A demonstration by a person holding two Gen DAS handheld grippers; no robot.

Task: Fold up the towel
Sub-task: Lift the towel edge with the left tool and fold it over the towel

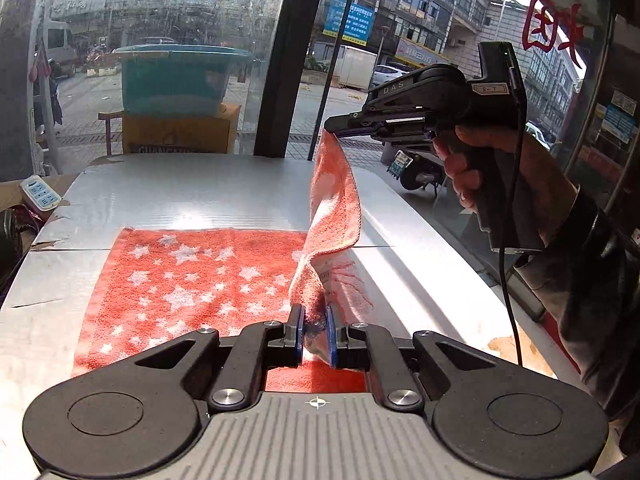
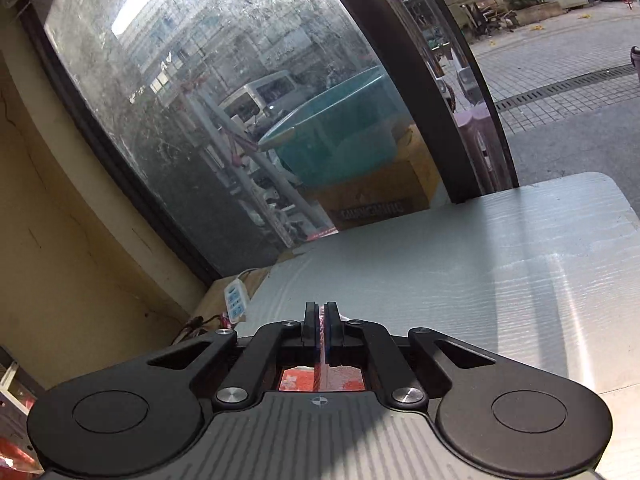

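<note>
A red towel (image 1: 192,280) with white stars lies on the silver table (image 1: 192,196). Its right edge is lifted off the table. My left gripper (image 1: 313,326) is shut on the towel's near right corner, low over the table. My right gripper (image 1: 334,125) is shut on the far right corner and holds it high, so the edge hangs between the two grippers. In the right wrist view my right gripper (image 2: 321,320) has its pads together with a thin red strip of towel (image 2: 298,382) showing between and below them.
A white power strip (image 1: 40,192) lies at the table's far left corner and also shows in the right wrist view (image 2: 234,300). A dirty glass window (image 1: 160,20) and a dark door post (image 1: 292,56) stand behind the table. A teal tub (image 1: 176,80) on a yellow box sits outside.
</note>
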